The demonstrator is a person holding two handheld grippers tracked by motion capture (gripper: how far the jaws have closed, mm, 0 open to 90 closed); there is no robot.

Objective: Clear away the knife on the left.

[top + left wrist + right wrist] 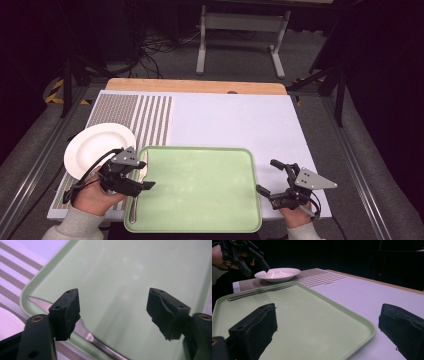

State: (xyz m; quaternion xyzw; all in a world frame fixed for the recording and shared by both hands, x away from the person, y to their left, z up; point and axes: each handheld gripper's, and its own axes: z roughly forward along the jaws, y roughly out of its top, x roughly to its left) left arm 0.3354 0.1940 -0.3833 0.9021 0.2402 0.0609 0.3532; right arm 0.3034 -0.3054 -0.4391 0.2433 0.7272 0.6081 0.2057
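Tabletop (235, 120): white surface with a striped mat along its left part. A pale green tray (200, 187) sits at the near edge, centred between the two hands. A white plate (92, 145) rests on the striped mat just beside the tray's far-left corner. A metal knife (140, 185) lies along the tray's left rim, inside it, blade toward the plate.

Left tool (137, 175): held above the left side of the tray, jaws apart, nothing between them. In the left gripper view the knife's blade (85, 331) passes below and just behind one pad (66, 312); no contact is visible. Judged position: placed over the knife, either having set it down or lining up to take it; which cannot be told.

Right tool (272, 180): at the tray's right edge, low to the tabletop, jaws wide apart and empty. One jaw stands over the tray's near-right corner, the other over bare surface, as if straddling the rim, perhaps to steady or shift the tray
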